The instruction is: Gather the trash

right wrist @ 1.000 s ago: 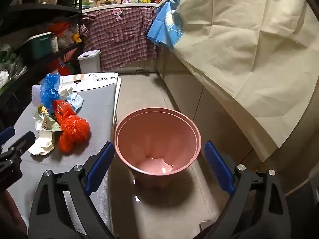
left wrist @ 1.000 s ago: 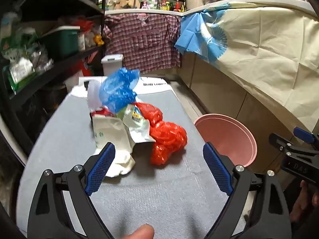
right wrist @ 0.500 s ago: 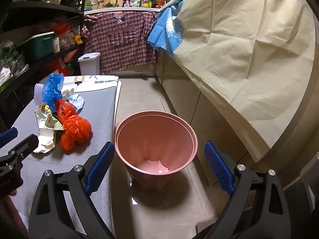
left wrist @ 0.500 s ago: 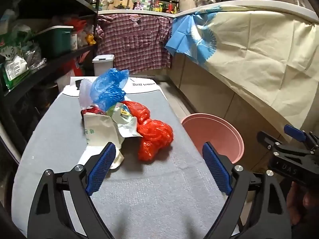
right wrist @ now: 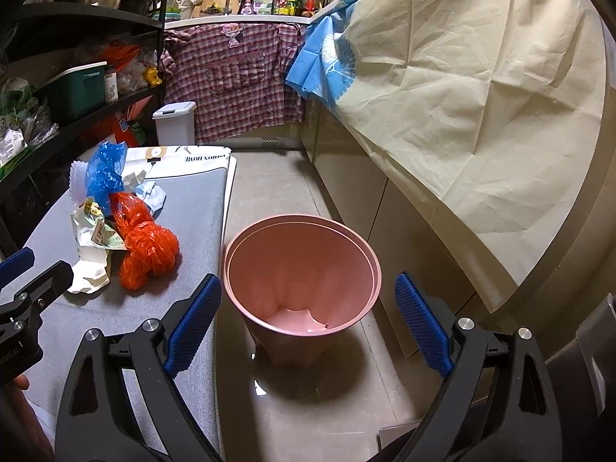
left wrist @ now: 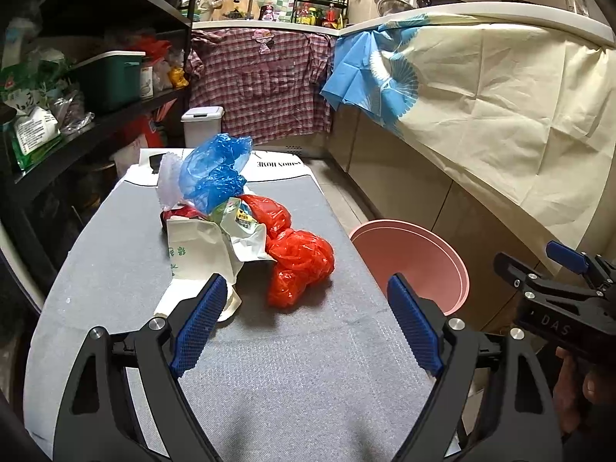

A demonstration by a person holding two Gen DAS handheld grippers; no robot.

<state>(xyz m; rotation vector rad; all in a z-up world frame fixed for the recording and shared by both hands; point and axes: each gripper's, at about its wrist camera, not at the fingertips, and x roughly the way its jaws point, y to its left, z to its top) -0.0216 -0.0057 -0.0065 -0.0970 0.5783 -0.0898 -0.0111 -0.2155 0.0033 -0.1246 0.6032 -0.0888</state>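
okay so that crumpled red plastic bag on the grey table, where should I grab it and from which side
Probably the fat wad at the near end of the red bag. It bulges clear of the white paper packaging that crowds its left side, and grey table lies bare in front. The open left gripper could come straight forward and low, closing across the wad.

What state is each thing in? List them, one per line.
left gripper: open, holding nothing.
right gripper: open, holding nothing.
pink bin: upright on the floor, no trash inside.
red bag: crumpled on the grey table.
blue bag: crumpled, atop the pile.
white packet: torn open, crumpled.
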